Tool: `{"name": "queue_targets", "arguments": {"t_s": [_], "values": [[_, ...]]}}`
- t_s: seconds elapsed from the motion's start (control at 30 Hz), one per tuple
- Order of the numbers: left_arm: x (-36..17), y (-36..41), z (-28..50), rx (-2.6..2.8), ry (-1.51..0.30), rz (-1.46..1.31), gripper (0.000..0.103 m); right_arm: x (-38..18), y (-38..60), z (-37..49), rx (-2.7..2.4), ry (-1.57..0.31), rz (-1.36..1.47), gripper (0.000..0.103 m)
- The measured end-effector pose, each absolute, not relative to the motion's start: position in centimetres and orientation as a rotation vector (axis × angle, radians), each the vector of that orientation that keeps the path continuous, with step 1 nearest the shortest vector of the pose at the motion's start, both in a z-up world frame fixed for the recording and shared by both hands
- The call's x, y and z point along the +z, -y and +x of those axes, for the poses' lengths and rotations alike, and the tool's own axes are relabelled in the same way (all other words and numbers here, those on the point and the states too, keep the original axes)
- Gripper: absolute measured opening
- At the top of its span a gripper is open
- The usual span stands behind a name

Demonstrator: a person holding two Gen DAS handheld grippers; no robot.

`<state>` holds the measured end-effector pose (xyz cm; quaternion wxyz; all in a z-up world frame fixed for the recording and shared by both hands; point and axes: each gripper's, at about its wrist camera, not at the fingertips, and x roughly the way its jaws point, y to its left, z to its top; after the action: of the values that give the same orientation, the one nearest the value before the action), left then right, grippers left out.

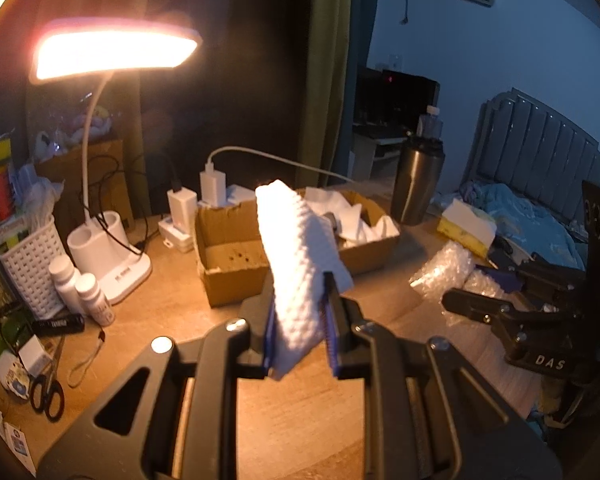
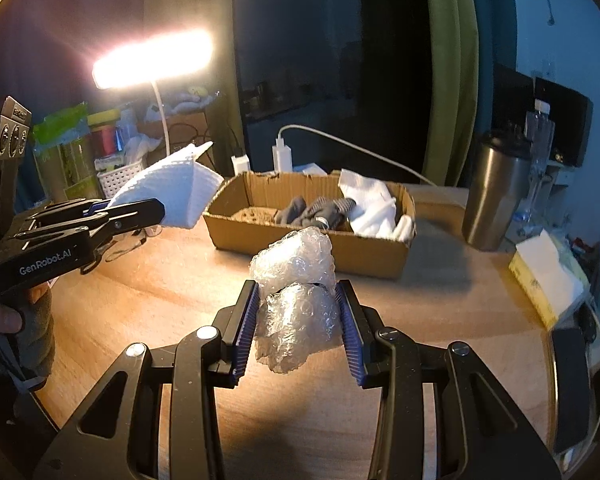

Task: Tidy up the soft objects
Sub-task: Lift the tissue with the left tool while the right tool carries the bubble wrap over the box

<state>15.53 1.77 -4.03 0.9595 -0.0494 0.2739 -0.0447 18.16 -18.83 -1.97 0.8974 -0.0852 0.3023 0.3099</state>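
My left gripper (image 1: 300, 312) is shut on a folded white textured cloth (image 1: 300, 256), held above the wooden desk (image 1: 296, 420) in front of a cardboard box (image 1: 228, 284). The right wrist view shows the same cloth (image 2: 172, 192) in the left gripper (image 2: 156, 206), left of the box (image 2: 308, 246). My right gripper (image 2: 298, 316) is shut on a wad of clear bubble wrap (image 2: 296, 292), held above the desk just before the box. The box holds grey gloves (image 2: 316, 210) and white cloths (image 2: 376, 208). In the left view the right gripper (image 1: 452, 300) is at the right, with bubble wrap (image 1: 444, 268).
A lit desk lamp (image 1: 112, 48) stands at the back left beside a white basket (image 1: 32, 264), small bottles (image 1: 80, 288) and scissors (image 1: 46, 396). A steel tumbler (image 2: 496, 192) and a tissue box (image 2: 548, 276) sit right of the cardboard box. Chargers (image 1: 212, 188) stand behind it.
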Motion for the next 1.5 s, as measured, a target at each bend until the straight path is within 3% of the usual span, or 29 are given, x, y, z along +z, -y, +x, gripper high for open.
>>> {"name": "queue_targets", "arguments": {"t_s": [0.97,1.5], "values": [[0.6,-4.1,20.5,-0.042,-0.391,-0.089,0.02,4.6,14.9,23.0,0.647,-0.439,-0.187,0.041],[-3.2,-5.3,24.6,0.001,-0.409,-0.085,0.02,3.9,13.4,26.2,0.656,-0.405,-0.152,0.041]]}}
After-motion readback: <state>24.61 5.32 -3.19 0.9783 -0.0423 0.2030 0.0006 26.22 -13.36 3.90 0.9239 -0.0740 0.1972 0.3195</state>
